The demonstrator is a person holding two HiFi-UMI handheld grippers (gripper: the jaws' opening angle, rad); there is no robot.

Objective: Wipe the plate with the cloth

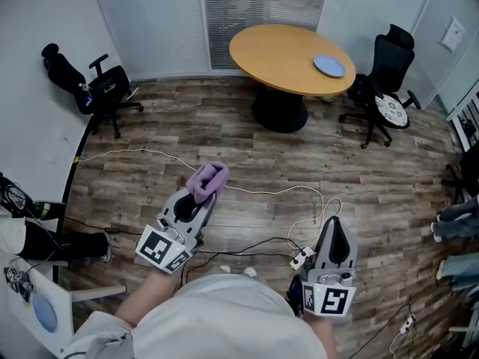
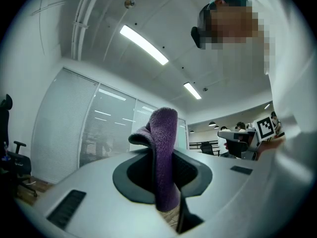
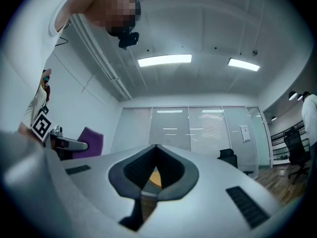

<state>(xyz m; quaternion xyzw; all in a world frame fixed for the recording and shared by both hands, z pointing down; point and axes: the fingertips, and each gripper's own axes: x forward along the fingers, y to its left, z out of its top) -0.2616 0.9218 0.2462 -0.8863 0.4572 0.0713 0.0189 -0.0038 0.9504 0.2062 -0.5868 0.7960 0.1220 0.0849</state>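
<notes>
In left tongs: purple cloth; plate on table.

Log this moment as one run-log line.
left gripper: shut on cloth | right gripper: shut, empty | plate: on round table, not yet reached

Light: your room is bright from long ceiling lights.
Edges: your gripper views bend and turn black.

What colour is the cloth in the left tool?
Purple; the cloth shows best in the left gripper view.
</notes>
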